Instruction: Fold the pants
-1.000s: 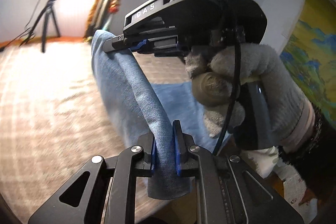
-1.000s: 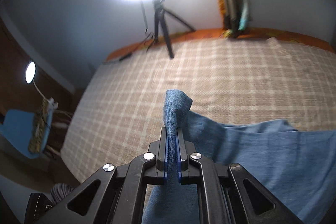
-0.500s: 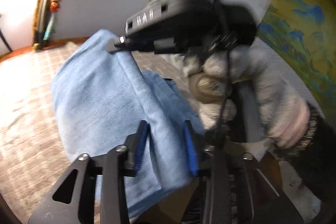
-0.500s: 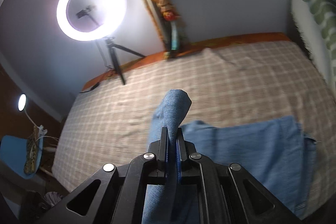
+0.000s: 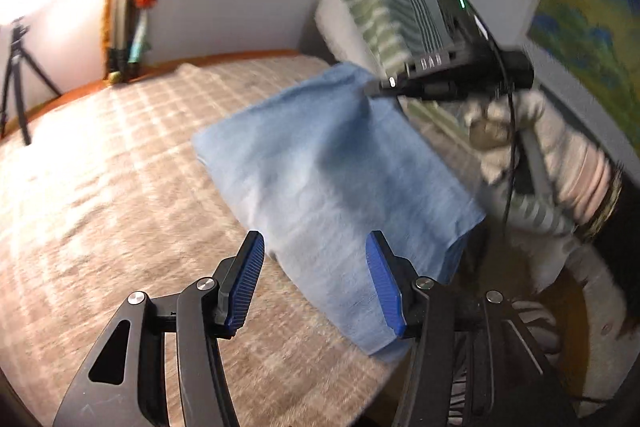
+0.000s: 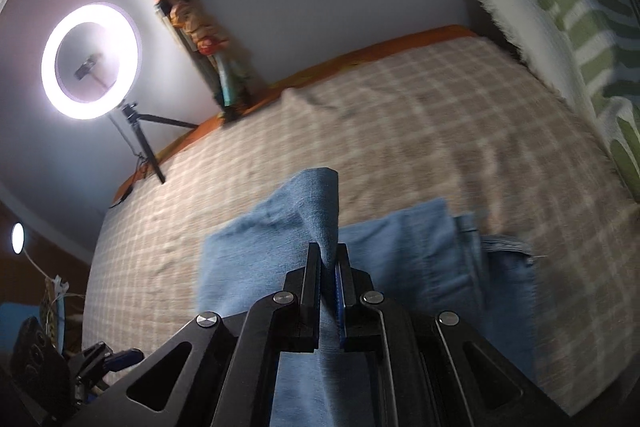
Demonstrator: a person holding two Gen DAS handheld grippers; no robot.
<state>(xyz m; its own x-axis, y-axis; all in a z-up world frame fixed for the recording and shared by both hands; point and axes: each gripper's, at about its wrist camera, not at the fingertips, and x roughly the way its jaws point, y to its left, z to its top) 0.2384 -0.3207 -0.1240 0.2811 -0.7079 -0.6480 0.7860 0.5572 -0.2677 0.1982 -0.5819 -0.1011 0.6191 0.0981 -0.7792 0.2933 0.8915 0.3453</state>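
Note:
The blue denim pants [image 5: 332,179] lie folded over on the checked bedspread [image 5: 100,187], near the bed's right edge. My left gripper [image 5: 316,279] is open, its blue pads either side of the near edge of the pants without gripping. My right gripper [image 6: 329,267] is shut on a raised fold of the pants [image 6: 320,211] and lifts that corner above the lower layer [image 6: 420,259]. The right gripper also shows in the left wrist view [image 5: 380,89], pinching the far corner of the cloth, held by a gloved hand.
A green striped pillow [image 5: 384,15] stands at the head of the bed, also in the right wrist view [image 6: 560,7]. A ring light on a tripod [image 6: 92,63] stands beyond the far side. Rolled items [image 5: 128,7] lean on the wall.
My left gripper has opened and let go of the pants. The raised cloth has come down over the lower layer, and both grippers have swung toward the pillow end.

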